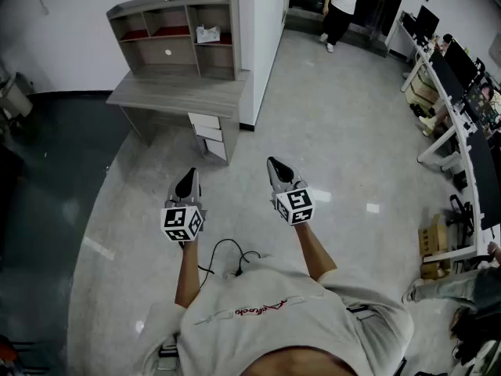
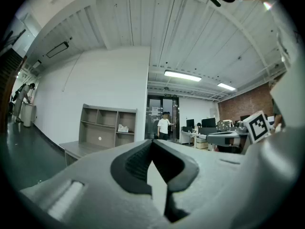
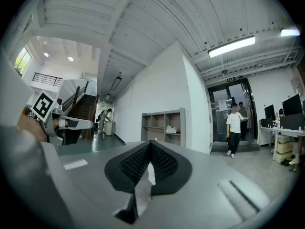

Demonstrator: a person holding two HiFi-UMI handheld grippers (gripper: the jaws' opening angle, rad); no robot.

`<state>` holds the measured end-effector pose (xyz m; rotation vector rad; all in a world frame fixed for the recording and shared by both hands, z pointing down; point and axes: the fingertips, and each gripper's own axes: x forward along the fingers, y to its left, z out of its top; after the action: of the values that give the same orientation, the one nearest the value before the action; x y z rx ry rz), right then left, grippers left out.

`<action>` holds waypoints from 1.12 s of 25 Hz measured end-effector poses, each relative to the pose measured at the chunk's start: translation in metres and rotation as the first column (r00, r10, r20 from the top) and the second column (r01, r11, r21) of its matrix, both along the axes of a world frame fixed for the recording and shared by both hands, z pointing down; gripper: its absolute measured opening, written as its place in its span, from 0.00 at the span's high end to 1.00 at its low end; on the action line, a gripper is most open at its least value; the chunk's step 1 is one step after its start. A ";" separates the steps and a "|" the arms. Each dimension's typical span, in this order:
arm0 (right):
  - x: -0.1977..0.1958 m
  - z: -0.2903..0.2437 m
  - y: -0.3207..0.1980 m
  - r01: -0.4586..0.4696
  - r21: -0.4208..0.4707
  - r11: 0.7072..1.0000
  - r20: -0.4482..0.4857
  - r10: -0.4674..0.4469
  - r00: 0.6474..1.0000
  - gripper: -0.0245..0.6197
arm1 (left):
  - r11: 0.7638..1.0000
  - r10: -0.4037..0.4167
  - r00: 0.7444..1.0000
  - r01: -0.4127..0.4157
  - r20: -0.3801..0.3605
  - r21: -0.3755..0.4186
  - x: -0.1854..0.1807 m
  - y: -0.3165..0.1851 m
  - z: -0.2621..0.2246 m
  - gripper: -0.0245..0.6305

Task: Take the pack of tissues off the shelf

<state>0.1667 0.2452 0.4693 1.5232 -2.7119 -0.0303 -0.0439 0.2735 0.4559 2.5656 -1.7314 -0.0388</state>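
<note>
The pack of tissues (image 1: 208, 34) lies in the upper right cubby of a grey shelf unit (image 1: 177, 31) that stands on a desk (image 1: 178, 94) against the far wall. It also shows as a small white pack (image 2: 123, 128) in the left gripper view and as a pack (image 3: 171, 129) in the right gripper view. My left gripper (image 1: 189, 182) and right gripper (image 1: 277, 167) are held level over the floor, far short of the desk. Both are shut with nothing between the jaws.
A person in a white shirt (image 1: 342, 6) stands in the doorway at the back. Office desks with monitors (image 1: 454, 77) line the right side. A white drawer stack (image 1: 210, 134) sits under the desk. A cable (image 1: 227, 258) trails on the floor near my body.
</note>
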 end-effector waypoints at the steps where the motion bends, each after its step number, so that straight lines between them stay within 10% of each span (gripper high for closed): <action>1: 0.000 0.001 0.001 -0.001 -0.003 1.000 0.000 0.001 1.000 0.95 | 1.000 -0.002 1.000 0.002 0.000 -0.004 0.000 0.000 0.001 0.96; 28: 0.063 0.002 -0.015 0.073 -0.012 0.997 0.015 -0.073 0.997 0.95 | 0.997 -0.074 0.997 0.075 0.023 -0.013 0.054 -0.014 0.002 0.96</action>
<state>0.2294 0.2305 0.4716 1.4265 -2.7722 -0.0033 0.0097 0.2596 0.4580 2.5002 -1.8277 -0.0006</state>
